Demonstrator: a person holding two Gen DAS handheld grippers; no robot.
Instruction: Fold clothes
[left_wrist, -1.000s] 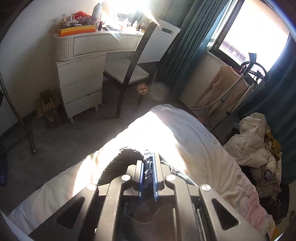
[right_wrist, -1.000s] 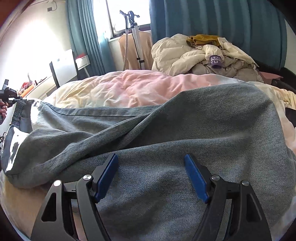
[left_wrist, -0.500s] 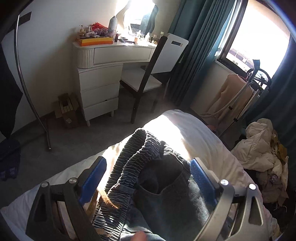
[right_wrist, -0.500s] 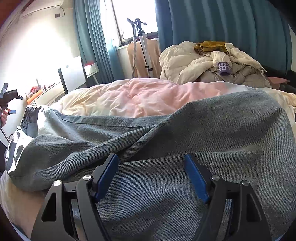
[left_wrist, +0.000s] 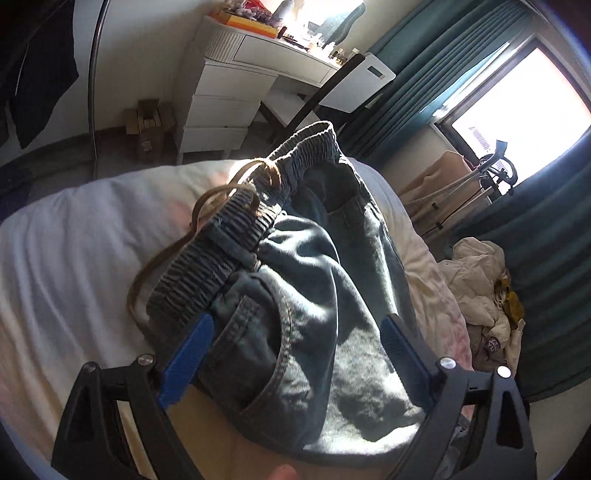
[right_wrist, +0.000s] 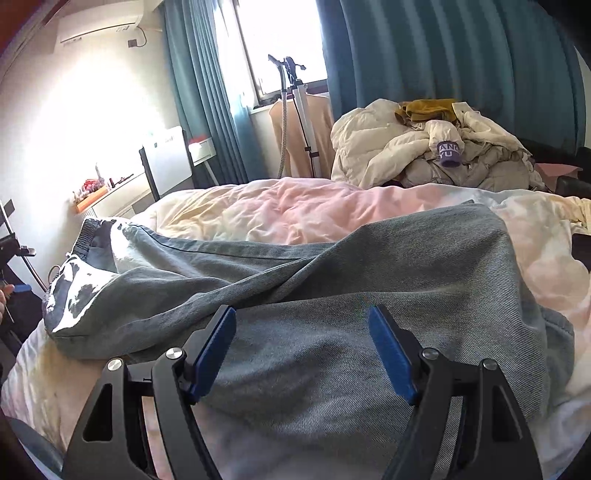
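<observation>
We have the jeans (right_wrist: 332, 302) spread lengthwise across the bed (right_wrist: 295, 210), their elastic waistband (left_wrist: 221, 254) bunched at the end near the white dresser (left_wrist: 229, 92), with a brown drawstring (left_wrist: 207, 206) looping loose over it. Our left claw (left_wrist: 295, 343) stands wide apart above the pocket area and holds nothing; the denim lies between its blue pads (left_wrist: 188, 354) without being pinched. Our right claw (right_wrist: 303, 350) is likewise spread over the leg end, gripping nothing, with cloth beneath it. The likeliest trouble, we judge, is the waistband: it sits humped and twisted, so a fold made from here could trap a ridge or set the legs askew. The drawstring could also snag on a pad or end up sticking out of the fold. A diagonal crease runs where one leg overlaps the other, and folding over it would lock it in. We cannot see the hems of the legs, which fall below the right wrist view, nor whether the pads actually touch the cloth. Glare washes out part of the waistband in the right wrist view.
</observation>
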